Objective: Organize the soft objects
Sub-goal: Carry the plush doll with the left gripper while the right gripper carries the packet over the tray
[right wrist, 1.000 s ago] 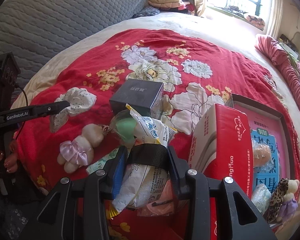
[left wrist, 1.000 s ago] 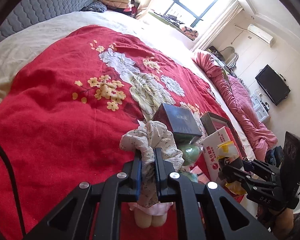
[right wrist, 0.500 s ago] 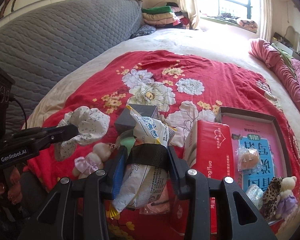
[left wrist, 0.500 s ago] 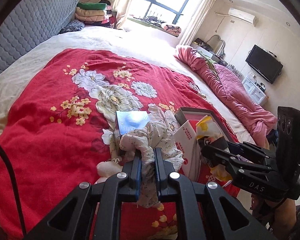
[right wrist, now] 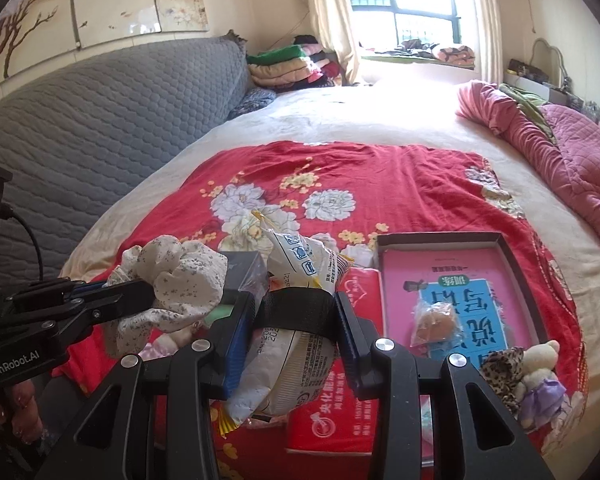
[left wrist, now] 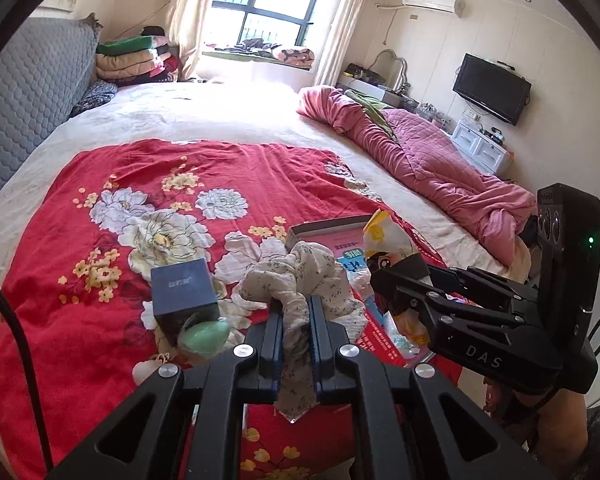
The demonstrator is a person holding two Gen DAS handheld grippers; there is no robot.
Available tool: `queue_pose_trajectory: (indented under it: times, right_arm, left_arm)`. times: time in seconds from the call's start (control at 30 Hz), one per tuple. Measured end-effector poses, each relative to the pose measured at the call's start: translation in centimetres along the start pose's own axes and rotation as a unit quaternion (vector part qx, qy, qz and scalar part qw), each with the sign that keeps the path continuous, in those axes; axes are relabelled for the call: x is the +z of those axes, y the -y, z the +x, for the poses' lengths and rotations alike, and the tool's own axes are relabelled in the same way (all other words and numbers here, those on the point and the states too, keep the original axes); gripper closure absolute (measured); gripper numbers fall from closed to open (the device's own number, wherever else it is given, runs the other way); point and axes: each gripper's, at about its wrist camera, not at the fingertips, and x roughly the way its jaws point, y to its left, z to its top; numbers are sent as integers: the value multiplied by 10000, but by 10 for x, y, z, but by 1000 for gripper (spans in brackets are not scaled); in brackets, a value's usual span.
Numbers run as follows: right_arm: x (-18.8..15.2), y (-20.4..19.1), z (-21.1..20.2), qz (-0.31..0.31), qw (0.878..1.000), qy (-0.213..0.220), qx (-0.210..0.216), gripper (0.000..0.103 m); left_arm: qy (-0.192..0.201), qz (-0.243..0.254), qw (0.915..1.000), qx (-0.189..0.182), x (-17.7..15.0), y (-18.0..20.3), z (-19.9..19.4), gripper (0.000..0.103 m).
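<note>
A floral scrunchie (left wrist: 296,280) is pinched by the left gripper (left wrist: 296,320); a snack packet (right wrist: 296,320) is clamped by the right gripper (right wrist: 296,316). Bare red bedspread (left wrist: 80,320) is seen lower left.

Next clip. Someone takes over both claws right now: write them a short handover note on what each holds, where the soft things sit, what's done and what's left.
Left claw: shut on the floral scrunchie, held above the bedspread.
Right claw: shut on a snack bag, also in the air.
Tray on the red bedspread: holds a small wrapped bun, with a leopard scrunchie and a plush bear at its near end.
Left on the bedspread: green sponge, dark box, red tissue pack.
Left to do: set both held items down, then the sponge.
</note>
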Motion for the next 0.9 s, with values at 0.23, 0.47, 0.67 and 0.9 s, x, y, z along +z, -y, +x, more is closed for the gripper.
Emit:
queue_pose_trajectory:
  times: [0.23, 0.47, 0.67, 0.9]
  right_arm:
    - [0, 32, -28, 285, 9990, 220, -258, 62]
    - [3, 61, -56, 483, 9958, 492, -601, 62]
    - [3, 78, -73, 672, 9920, 703, -807, 62]
    - [-2, 96, -86, 835, 9882, 871, -944, 62]
  left_arm:
    - [-19, 340, 9994, -77, 18, 43, 10, 92]
    - [-47, 613, 9981, -88, 27, 75, 23, 92]
    - [-148, 772, 9969, -36, 29, 95, 35, 92]
    - [-182, 910, 9957, -5, 31, 116, 45, 92]
